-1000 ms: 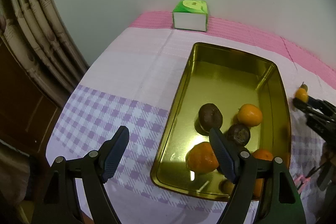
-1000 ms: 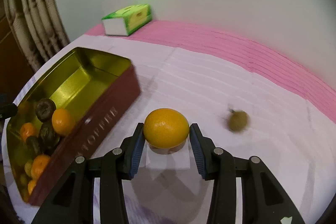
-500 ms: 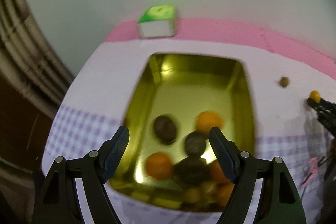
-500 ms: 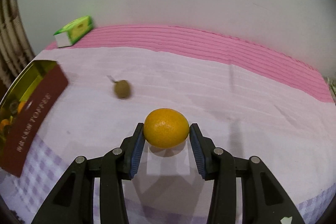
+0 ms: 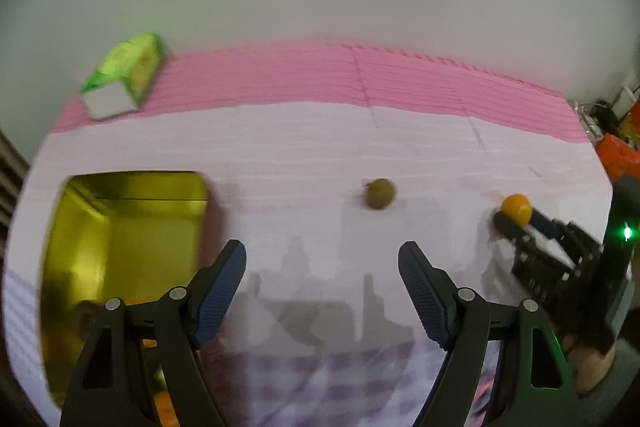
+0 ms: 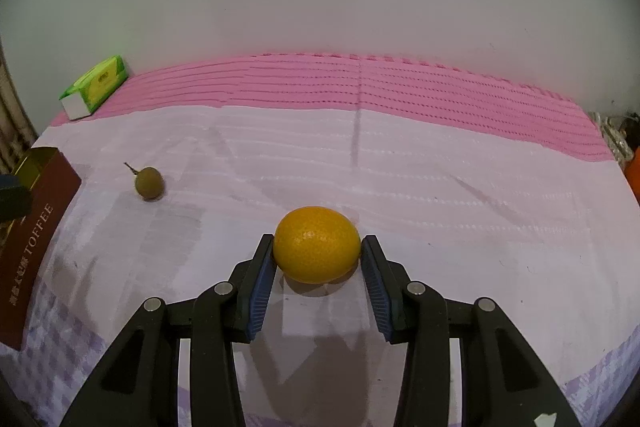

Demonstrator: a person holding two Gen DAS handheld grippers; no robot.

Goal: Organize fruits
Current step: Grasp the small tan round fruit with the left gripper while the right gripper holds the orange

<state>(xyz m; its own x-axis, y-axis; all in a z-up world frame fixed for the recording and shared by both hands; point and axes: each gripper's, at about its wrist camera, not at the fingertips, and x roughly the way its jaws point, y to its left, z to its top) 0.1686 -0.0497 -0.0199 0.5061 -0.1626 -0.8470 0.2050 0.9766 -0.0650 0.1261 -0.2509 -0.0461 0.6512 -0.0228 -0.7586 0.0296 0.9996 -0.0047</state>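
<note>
orange (image 6: 317,243) | clamped between right hand-held gripper (image 6: 318,251) pads

The left tool (image 5: 322,289) has swung away from over the gold tin (image 5: 120,227), which now sits off to its left with only a few fruits showing at the bottom edge. Ahead of it now lies the small brown fruit (image 5: 380,193). The right tool (image 6: 318,281) has carried its orange (image 6: 318,245) away from the tin, past the brown fruit, which is now between orange and tin.
</note>
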